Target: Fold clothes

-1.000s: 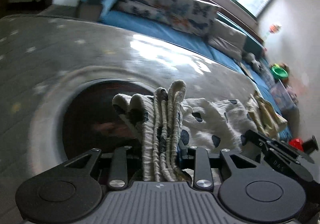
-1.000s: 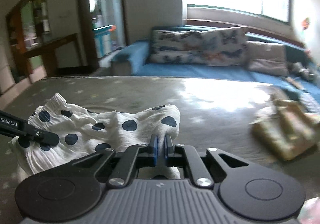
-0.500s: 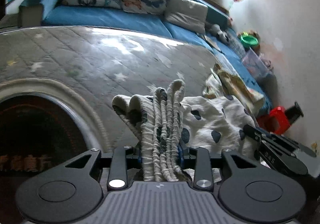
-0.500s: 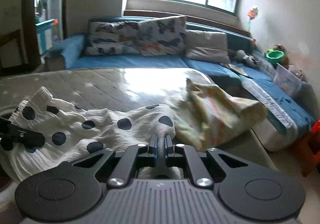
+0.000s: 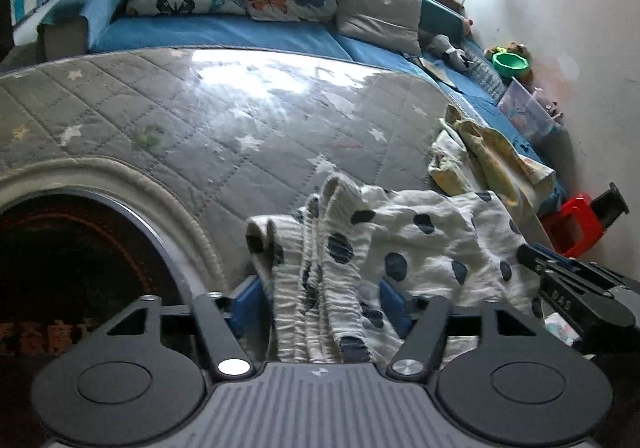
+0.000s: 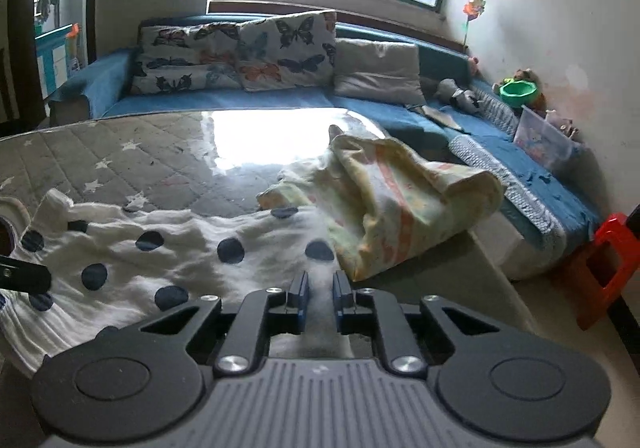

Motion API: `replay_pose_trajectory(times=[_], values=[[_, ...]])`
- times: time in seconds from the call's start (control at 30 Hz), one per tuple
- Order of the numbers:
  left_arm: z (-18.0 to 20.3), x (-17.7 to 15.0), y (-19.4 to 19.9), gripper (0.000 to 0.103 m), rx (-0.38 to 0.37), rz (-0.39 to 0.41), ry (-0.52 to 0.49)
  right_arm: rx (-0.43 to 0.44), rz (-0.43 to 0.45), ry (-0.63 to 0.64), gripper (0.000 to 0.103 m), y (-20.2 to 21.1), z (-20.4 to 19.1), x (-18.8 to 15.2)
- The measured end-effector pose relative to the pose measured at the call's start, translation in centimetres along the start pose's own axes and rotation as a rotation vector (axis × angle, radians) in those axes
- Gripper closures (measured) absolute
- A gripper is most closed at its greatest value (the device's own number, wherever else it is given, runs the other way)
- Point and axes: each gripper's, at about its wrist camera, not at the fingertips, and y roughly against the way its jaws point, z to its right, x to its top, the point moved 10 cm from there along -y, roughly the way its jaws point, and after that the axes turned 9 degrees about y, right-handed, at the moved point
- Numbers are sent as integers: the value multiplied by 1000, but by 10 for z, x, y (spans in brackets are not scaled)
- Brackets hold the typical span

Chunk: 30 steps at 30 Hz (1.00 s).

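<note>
Presently, the polka-dot garment (image 5: 424, 236) is spread on the quilted surface (image 5: 200, 120). Its gathered band lies loosely between the spread left tongs (image 5: 320, 300). Its hem is flanked by the slightly parted right tongs (image 6: 320, 300).

A white garment with dark blue polka dots (image 6: 168, 260) lies rumpled and spread across the near edge of a grey quilted mattress (image 6: 160, 164), its gathered elastic waistband (image 5: 320, 288) bunched upright at one end. A crumpled pale yellow patterned cloth (image 6: 400, 204) lies just beside it, touching its far edge at the mattress corner.
</note>
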Motion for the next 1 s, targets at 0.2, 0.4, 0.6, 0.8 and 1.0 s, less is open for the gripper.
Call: replay_pose_trajectory(times=[0.2, 0.4, 0.6, 0.8, 1.0], values=[[-15, 3, 19, 21, 43, 16, -20, 30, 22, 12, 73, 15, -11, 0], [-28, -2, 42, 13, 101, 47, -54, 103, 23, 34, 66, 26, -39, -12], [-41, -9, 68, 9, 154, 70, -85, 164, 32, 69, 58, 45, -68, -25], [-57, -23, 91, 3, 172, 91, -103, 198, 44, 85, 48, 66, -89, -35], [-78, -40, 110, 1, 204, 104, -90, 247, 61, 81, 41, 94, -108, -48]])
